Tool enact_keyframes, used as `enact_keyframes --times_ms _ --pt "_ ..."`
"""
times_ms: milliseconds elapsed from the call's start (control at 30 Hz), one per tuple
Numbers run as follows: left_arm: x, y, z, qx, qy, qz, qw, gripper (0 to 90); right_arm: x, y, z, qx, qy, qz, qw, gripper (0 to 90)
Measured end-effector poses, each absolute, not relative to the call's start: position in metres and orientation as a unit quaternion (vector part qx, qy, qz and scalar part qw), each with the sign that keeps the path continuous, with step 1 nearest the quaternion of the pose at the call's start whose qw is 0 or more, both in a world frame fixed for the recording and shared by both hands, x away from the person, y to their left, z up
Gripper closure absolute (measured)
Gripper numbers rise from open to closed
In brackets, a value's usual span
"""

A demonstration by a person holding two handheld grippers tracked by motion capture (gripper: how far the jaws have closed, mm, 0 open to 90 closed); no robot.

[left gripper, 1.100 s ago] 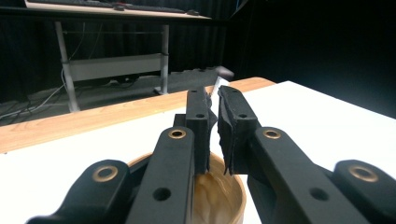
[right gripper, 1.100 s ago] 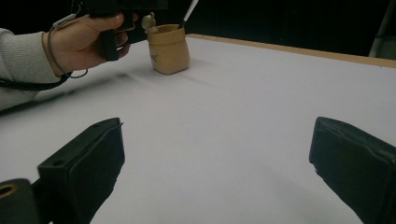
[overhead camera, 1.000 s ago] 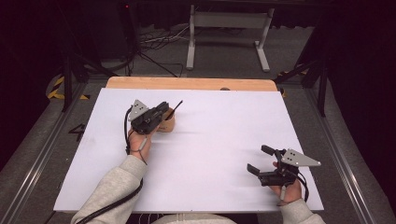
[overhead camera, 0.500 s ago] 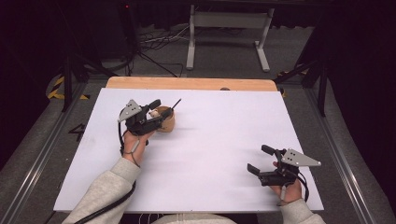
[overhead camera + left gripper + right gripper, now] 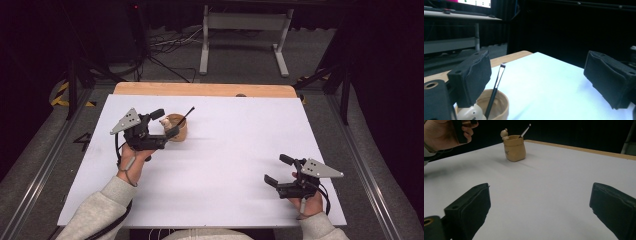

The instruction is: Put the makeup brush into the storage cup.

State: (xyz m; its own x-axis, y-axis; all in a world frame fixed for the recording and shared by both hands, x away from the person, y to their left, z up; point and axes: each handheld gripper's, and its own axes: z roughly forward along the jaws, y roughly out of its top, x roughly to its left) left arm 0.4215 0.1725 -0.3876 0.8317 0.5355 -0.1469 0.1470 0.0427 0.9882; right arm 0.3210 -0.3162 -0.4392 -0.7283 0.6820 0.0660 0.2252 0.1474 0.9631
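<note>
- My left gripper (image 5: 167, 124) sits right at the tan pot (image 5: 176, 127), far-left on the worktop (image 5: 225, 165), fingers spread — brush (image 5: 496, 86) propped inside.
- Right gripper (image 5: 275, 171) parked near edge, fingers released — just waiting, I'd guess.

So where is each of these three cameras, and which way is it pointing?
High view: above the person's side, looking forward and down on the white table; forearms, hands and both tongs show.
Left gripper view: rides the left tongs, facing across the table; its black jaws, open, flank the tan cup.
Right gripper view: rides the right tongs, low, facing the cup; the other hand shows.
All three share the cup and brush.
</note>
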Motion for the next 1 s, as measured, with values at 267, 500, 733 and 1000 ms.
enact_keyframes --times_ms 267,500,733,1000 --pt "0.404 0.186 -0.384 0.683 0.247 0.139 0.673 4.3 0.320 -0.316 -0.438 0.308 0.732 0.574 0.202 3.6" --pt "0.396 0.194 -0.388 0.691 0.244 0.131 0.667 3.8 0.318 -0.318 -0.438 0.310 0.730 0.574 0.205 3.0" --pt "0.385 0.202 -0.394 0.698 0.242 0.127 0.661 3.7 0.319 -0.317 -0.438 0.299 0.731 0.578 0.206 1.1" --pt "0.374 0.207 -0.404 0.706 0.246 0.118 0.653 3.3 0.320 -0.316 -0.439 0.291 0.731 0.583 0.201 0.1"
